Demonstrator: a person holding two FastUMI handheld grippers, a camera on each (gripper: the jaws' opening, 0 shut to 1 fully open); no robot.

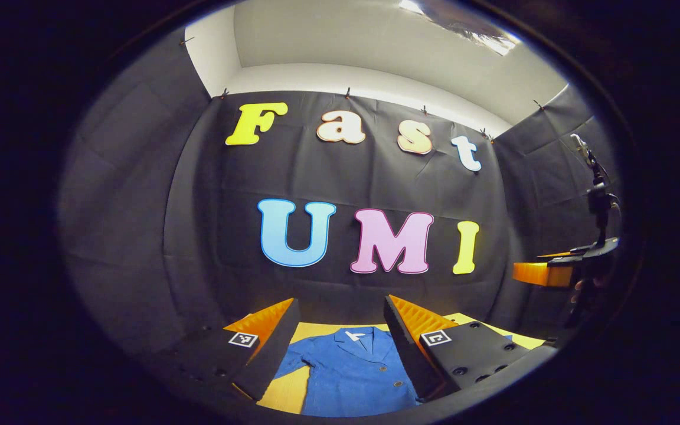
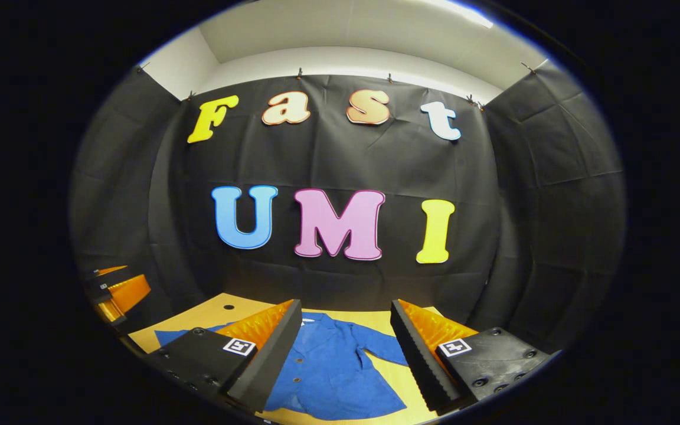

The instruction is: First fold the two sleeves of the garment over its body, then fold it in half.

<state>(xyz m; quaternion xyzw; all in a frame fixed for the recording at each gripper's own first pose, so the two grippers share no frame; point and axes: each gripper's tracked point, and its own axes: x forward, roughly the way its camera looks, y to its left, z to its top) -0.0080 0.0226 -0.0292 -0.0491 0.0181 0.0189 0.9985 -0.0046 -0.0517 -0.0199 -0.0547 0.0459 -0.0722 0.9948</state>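
Observation:
A blue buttoned jacket [image 1: 349, 369] lies flat on the yellow-wood table [image 1: 284, 392], collar toward the far wall, its sleeves spread out to the sides. In the left gripper view my left gripper [image 1: 340, 336] hangs above the jacket's chest, open and holding nothing. In the right gripper view the same jacket [image 2: 328, 372] lies below my right gripper [image 2: 346, 342], which also stands open above it; one sleeve [image 2: 384, 348] reaches out to the right. The right gripper [image 1: 552, 271] appears at the right edge of the left gripper view, and the left gripper [image 2: 118, 295] at the left edge of the right gripper view.
The table [image 2: 210, 316] ends at the black cloth wall behind it and carries a small round hole [image 2: 229, 307] near its far left part. A stand with a mounted device [image 1: 597, 195] rises at the right side.

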